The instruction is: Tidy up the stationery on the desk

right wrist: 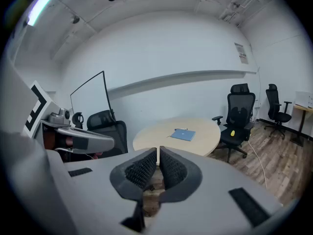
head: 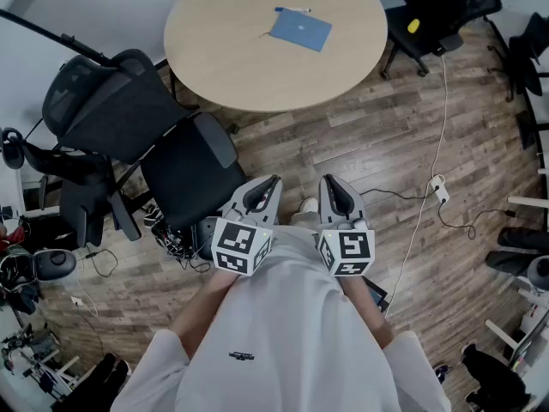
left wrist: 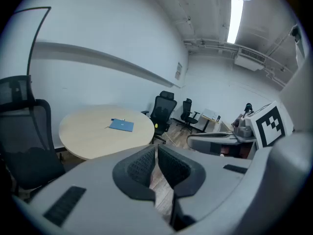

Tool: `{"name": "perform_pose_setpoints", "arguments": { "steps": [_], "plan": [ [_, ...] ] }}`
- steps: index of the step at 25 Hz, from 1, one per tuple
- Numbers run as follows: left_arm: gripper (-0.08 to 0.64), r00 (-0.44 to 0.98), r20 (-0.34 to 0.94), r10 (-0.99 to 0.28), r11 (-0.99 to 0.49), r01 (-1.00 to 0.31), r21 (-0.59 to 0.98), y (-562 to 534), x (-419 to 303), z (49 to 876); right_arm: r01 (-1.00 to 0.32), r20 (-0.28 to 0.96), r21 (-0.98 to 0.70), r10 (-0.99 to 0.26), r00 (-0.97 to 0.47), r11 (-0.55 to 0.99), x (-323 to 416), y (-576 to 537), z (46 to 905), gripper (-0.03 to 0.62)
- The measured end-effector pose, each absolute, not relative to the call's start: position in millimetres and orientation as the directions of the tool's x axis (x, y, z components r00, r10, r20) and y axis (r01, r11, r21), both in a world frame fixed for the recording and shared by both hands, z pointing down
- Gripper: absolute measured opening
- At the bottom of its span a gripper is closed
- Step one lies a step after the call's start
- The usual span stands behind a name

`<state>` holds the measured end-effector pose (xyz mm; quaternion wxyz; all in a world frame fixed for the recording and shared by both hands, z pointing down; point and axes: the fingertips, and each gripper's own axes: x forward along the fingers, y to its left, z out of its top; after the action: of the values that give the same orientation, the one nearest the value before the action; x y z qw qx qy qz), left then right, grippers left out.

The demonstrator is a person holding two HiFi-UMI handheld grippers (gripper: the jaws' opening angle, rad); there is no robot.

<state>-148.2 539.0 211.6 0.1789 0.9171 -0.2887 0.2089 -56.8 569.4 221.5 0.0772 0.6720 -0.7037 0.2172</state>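
- My left gripper [head: 271,184]: jaws pressed together, nothing between them.
- My right gripper [head: 329,184]: jaws likewise together, empty.
- Blue notebook [head: 300,29] lies on the round table [head: 223,50], well apart from both grippers.

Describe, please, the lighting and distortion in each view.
Head view: soft, even light; fisheye bows the floor around the table. Left gripper view: ceiling light glares; corners black. Right gripper view: a light strip smears at the edge; wall bends.

Matt pale wood table [head: 257,50], plank-grained floor [head: 343,144], mesh chair [head: 103,106].
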Motion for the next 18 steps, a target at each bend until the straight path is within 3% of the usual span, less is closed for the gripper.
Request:
{"name": "perform_pose_setpoints", "arguments": {
  "steps": [18],
  "plan": [
    [0.034, 0.717, 0.489, -0.496, -0.740, -0.644, 0.193, 563, -96, 214, -0.952, 0.404, -0.304, -0.899, -0.170, 0.043, -6, 591, 235, 0.046]
  ]
}}
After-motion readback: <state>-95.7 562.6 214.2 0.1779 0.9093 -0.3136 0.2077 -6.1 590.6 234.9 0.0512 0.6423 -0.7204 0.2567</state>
